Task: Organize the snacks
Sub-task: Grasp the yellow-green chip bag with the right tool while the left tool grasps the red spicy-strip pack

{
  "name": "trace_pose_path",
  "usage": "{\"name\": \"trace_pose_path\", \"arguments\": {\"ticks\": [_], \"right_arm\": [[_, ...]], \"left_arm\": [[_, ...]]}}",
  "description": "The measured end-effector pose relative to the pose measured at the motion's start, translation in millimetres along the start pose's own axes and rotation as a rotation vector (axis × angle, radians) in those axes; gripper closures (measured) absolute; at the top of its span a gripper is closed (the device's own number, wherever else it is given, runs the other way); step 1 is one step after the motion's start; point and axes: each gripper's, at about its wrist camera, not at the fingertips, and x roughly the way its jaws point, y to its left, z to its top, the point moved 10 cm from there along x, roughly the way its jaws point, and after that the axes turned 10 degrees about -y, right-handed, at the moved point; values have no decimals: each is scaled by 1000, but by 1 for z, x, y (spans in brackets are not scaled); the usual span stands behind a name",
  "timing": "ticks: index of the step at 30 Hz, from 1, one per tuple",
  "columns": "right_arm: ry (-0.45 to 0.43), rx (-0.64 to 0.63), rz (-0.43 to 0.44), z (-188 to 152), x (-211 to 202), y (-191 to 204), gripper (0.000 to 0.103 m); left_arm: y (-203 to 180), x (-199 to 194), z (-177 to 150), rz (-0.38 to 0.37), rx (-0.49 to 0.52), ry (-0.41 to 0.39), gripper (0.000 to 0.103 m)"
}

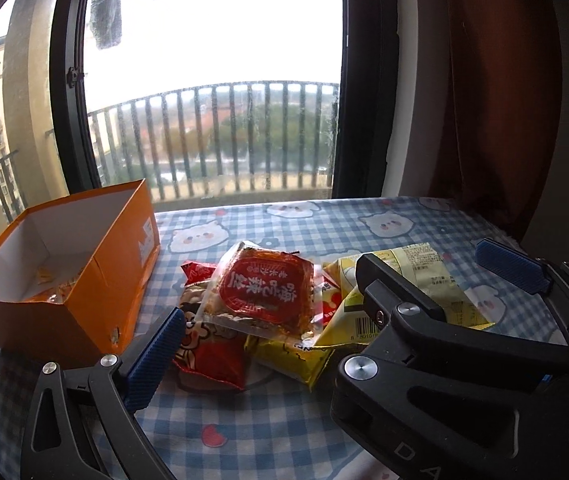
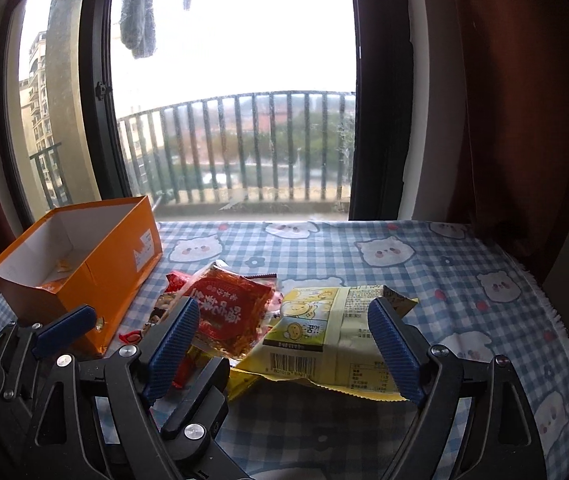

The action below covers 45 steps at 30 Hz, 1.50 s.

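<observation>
**Snack sorting: barely started, most of the pile still out on the table**

So here's where things stand. The orange box [image 1: 96, 264] sits at about 9 o'clock from the snack pile [image 1: 268, 312], open top, right by the window. Looking in from the left wrist view there's something orange-yellow lying at the bottom, so a packet or two seems to be in there already, though I can't make out exactly what it is. Everything else is still heaped on the blue checked tablecloth [image 1: 384, 224] with the little bear faces.

The pile: a clear packet with a red label [image 1: 264, 288] on top, a red bag with peanuts printed on it [image 1: 208, 356] underneath at around 7 o'clock, and two yellow packets, one of them the big pale yellow packet with the barcode [image 2: 324, 344] sprawled toward 3 o'clock.

Both grippers are empty. The left gripper [image 1: 268, 328] has its jaws spread wide, hovering low over the red-label side of the heap. The right gripper [image 2: 284, 352] is also spread wide, with the barcode packet lying between its blue pads, but the pads aren't squeezing it as far as I can see.

My read: roughly four or five packets left to box up, so early days. Crinkly wrappers stacked on each other will probably slide around.
</observation>
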Motion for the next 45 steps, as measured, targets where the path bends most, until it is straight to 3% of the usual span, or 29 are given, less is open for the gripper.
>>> {"name": "trace_pose_path", "arguments": {"ticks": [15,27,28,31,33,41,45], "right_arm": [[106,37,-53,-39,41,-41,10],[204,91,-21,-68,71,-45,10],[195,91,-23,-68,71,-44,12],[183,80,-43,-67,70,-46,30],[187,85,-45,-67,70,-48,52],[117,72,-107,-53,62,-53,75],[95,76,-126,-43,60,-54,77]], "left_arm": [[-17,46,-32,5,12,122,1],[-13,63,-46,17,28,164,1],[-12,64,-46,23,30,164,1],[-9,66,-46,40,30,168,1],[-7,67,-46,53,36,167,1],[-2,67,-37,71,44,150,1],[2,71,-28,76,62,160,1]]}}
